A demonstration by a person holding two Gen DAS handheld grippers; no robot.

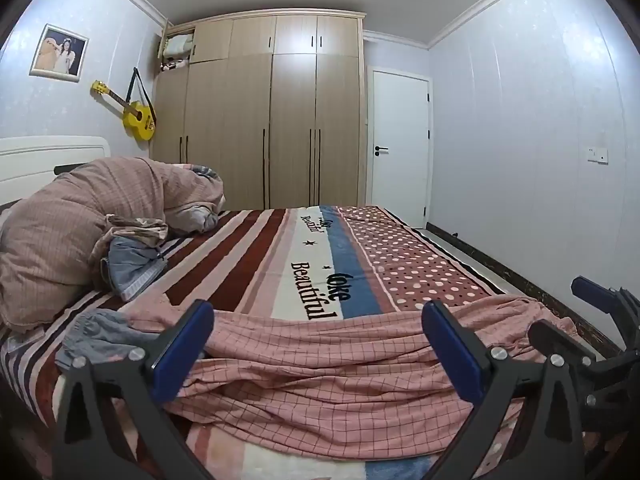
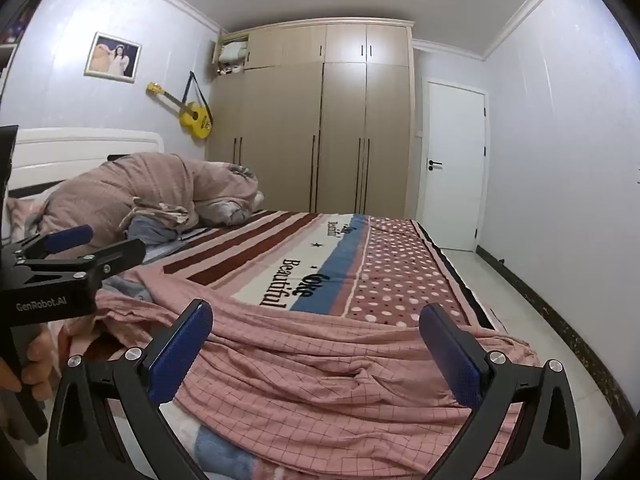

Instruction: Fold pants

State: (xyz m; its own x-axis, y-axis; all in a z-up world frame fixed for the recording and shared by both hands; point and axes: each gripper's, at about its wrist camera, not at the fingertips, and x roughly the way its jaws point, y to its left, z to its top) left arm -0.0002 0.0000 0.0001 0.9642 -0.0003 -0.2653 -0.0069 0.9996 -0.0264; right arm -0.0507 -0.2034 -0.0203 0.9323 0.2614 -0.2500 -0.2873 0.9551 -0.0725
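Observation:
The pink checked pants (image 1: 320,364) lie crumpled across the near edge of the bed; they also show in the right wrist view (image 2: 332,376). My left gripper (image 1: 316,344) is open, its blue pads spread wide just above the pants, holding nothing. My right gripper (image 2: 316,344) is open and empty too, over the pants further right. The right gripper shows at the right edge of the left wrist view (image 1: 576,312). The left gripper shows at the left of the right wrist view (image 2: 100,244), held by a hand.
The striped and dotted blanket (image 1: 320,248) covers the bed. A bunched pink duvet (image 1: 80,216) and grey clothes (image 1: 132,264) lie at the left by the headboard. More grey cloth (image 1: 96,332) lies next to the pants. A wardrobe (image 1: 272,120), a door (image 1: 400,140) and floor (image 2: 532,328) are beyond.

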